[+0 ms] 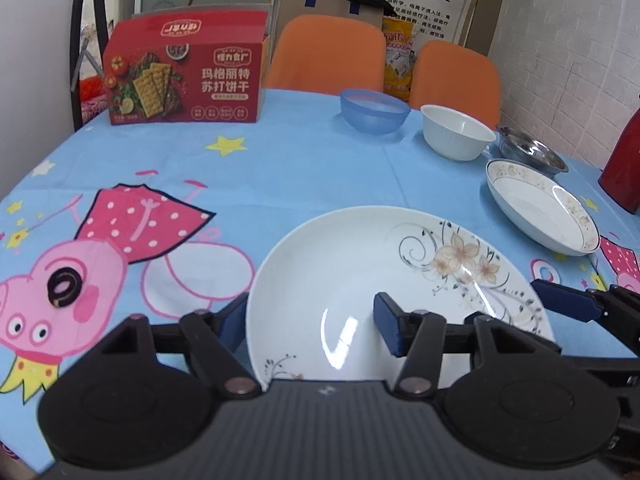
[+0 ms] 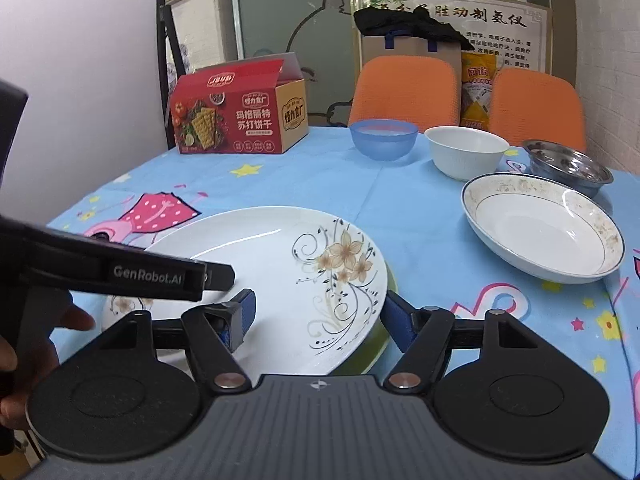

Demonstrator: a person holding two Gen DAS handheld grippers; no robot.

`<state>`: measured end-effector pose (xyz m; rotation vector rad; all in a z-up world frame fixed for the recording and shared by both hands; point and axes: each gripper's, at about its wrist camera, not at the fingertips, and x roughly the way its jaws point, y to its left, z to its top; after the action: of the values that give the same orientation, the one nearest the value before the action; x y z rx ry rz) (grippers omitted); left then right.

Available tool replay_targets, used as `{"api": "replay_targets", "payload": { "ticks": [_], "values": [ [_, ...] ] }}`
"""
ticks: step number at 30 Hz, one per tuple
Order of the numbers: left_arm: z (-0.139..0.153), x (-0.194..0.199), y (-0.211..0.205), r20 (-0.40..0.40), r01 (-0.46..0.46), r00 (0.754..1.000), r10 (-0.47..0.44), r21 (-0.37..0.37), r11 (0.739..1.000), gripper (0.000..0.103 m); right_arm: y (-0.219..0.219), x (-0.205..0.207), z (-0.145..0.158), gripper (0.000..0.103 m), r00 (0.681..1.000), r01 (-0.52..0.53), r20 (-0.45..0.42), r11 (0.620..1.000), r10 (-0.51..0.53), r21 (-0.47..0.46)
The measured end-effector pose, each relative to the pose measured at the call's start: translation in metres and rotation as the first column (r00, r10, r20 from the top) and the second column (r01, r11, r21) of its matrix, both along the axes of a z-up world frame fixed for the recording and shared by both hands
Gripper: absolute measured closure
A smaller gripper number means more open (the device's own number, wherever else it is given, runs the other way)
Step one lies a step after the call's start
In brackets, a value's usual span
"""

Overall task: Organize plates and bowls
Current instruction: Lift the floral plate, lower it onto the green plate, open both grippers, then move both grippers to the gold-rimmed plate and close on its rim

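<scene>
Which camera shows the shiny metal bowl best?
The right wrist view: the metal bowl shows its whole rim and inside. In the left wrist view it sits squashed near the edge, partly behind the gold-rimmed plate.

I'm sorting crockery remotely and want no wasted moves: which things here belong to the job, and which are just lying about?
Job:
flowered plate, between both tongs, left tongs and right tongs
gold-rimmed dish
white bowl
blue bowl
steel bowl

Lying about:
cracker box
black coil
red container
orange chairs
</scene>
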<state>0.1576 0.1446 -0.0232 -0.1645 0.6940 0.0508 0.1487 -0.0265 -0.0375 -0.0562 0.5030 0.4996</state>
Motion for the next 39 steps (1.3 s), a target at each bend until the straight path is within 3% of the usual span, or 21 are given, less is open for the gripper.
{"api": "replay_targets", "payload": {
  "ticks": [3,10,25,39],
  "values": [
    [0.018,-0.006,0.000,0.075,-0.013,0.997,0.012,0.011,1.000,0.042,-0.012,-0.005,0.012,0.000,0.997,0.048,0.066,0.998,-0.050,0.030],
    [0.043,-0.002,-0.021,0.133,0.016,0.991,-0.023,0.048,0.999,0.031,-0.028,0.000,0.014,0.000,0.995,0.078,0.056,0.994,-0.082,0.071],
    [0.048,0.020,-0.083,0.109,0.130,0.984,-0.139,0.086,0.988,0.031,-0.076,0.012,0.008,0.000,0.986,0.162,0.018,0.979,-0.165,0.127],
    [0.044,0.079,-0.135,0.048,0.218,0.973,-0.224,0.113,0.969,0.030,-0.145,0.055,0.014,0.000,0.949,0.304,0.035,0.940,-0.312,0.155]
  ]
}}
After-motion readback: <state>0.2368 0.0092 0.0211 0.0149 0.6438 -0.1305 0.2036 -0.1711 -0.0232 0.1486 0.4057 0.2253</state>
